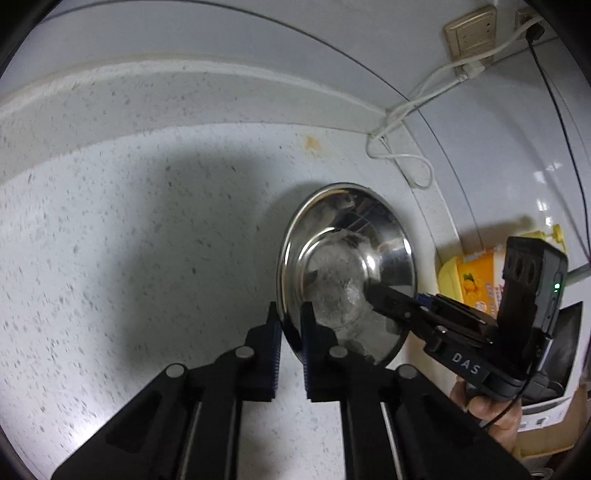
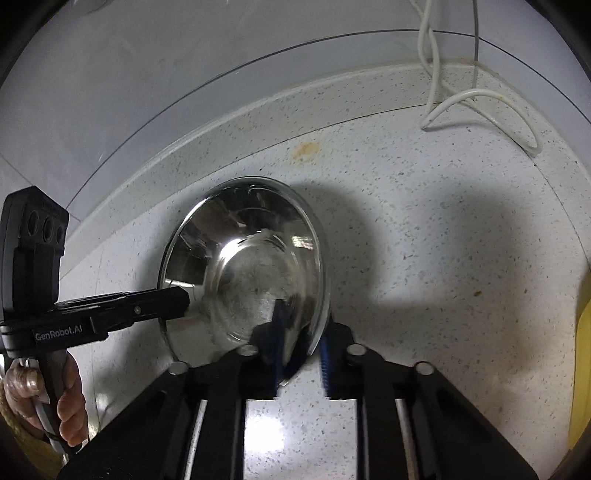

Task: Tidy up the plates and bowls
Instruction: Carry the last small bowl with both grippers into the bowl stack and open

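A shiny steel bowl [image 1: 347,266] is held above the speckled countertop [image 1: 110,240], tilted so its inside faces both cameras. My left gripper [image 1: 291,314] is shut on the bowl's near rim, one finger on each side. My right gripper [image 2: 301,332] is shut on the opposite rim of the same bowl [image 2: 251,273]. In the left wrist view the right gripper [image 1: 373,291] reaches in from the right. In the right wrist view the left gripper [image 2: 181,302] reaches in from the left.
A white cable [image 1: 399,147] lies looped on the counter by the back wall, under a wall socket [image 1: 471,35]. A yellow and orange box [image 1: 469,277] stands at the right. A small orange stain [image 2: 306,149] marks the counter.
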The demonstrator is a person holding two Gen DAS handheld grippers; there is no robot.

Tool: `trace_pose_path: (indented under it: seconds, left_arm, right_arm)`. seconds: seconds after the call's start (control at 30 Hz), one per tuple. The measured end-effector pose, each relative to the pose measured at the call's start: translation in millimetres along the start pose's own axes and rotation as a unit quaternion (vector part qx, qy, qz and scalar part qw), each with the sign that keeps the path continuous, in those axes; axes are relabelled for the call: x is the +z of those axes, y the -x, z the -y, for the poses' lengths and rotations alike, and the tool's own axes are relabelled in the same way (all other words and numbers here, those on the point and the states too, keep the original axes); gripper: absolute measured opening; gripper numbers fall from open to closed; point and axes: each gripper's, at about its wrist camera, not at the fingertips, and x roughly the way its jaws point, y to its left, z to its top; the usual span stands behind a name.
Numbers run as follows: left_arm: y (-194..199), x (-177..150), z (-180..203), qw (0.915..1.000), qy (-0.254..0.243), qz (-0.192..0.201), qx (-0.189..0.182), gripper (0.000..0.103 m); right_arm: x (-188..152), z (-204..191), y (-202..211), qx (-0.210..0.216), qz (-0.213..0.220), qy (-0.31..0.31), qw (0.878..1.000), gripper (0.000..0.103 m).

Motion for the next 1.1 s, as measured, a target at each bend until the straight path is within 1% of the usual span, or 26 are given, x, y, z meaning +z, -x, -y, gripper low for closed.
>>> trace_pose_path:
  seconds: [0.07, 0.17, 0.37, 0.47, 0.53, 0.7, 0.77, 0.87, 0.9, 1.0, 1.1]
  left_arm:
    - [3.8, -6.2, -3.0, 0.9999, 0.005, -0.002, -0.014, 0.008]
    - [13.4, -19.1, -0.5, 0.9998, 0.000, -0.004, -0.020, 0.008]
    - [47.7, -61.1, 9.8, 0.9990, 0.005, -0.013, -0.042, 0.008]
    - [73.7, -89.5, 19.2, 0.9982, 0.003, -0.010, -0.059, 0.008]
    - [91.1, -109.2, 25.7, 0.9979, 0.000, -0.009, -0.063, 0.008]
    - [152.7, -170.2, 38.6, 0.9974, -0.005, 0.007, -0.071, 0.008]
    - [178.7, -195.8, 41.8, 0.9974, -0.004, 0.015, -0.070, 0.008]
    - [219.2, -237.2, 40.5, 0.9979, -0.004, 0.028, -0.058, 0.008]
    - [227.0, -246.3, 38.9, 0.9981, -0.003, 0.030, -0.054, 0.008]
    - [247.8, -278.9, 20.6, 0.9985, 0.014, 0.033, -0.042, 0.008]
    - [248.0, -299.7, -6.1, 0.9985, 0.040, 0.028, -0.023, 0.008]
  right_arm:
    - [-4.2, -0.8, 2.7, -0.002, -0.002, 0.002, 1.000, 0.013]
    - [-15.1, -5.0, 11.5, 0.007, -0.006, 0.001, 1.000, 0.013]
    - [-43.0, -27.7, 45.0, 0.003, -0.009, 0.023, 1.000, 0.013]
    - [-64.3, -44.2, 72.7, -0.001, -0.003, 0.033, 0.999, 0.013]
    - [-81.5, -57.6, 94.1, -0.005, 0.003, 0.038, 0.999, 0.013]
    - [-128.0, -101.6, 146.7, -0.010, 0.018, 0.056, 0.998, 0.014]
    - [-143.7, -118.8, 162.8, -0.007, 0.023, 0.062, 0.998, 0.014]
    - [-174.9, -149.0, 188.2, 0.003, 0.030, 0.073, 0.997, 0.014]
    - [-186.4, -160.1, 195.2, 0.008, 0.031, 0.075, 0.997, 0.014]
    - [-209.2, -188.0, 193.9, 0.022, 0.022, 0.081, 0.996, 0.014]
    - [-227.5, -205.7, 180.7, 0.031, 0.006, 0.083, 0.996, 0.014]
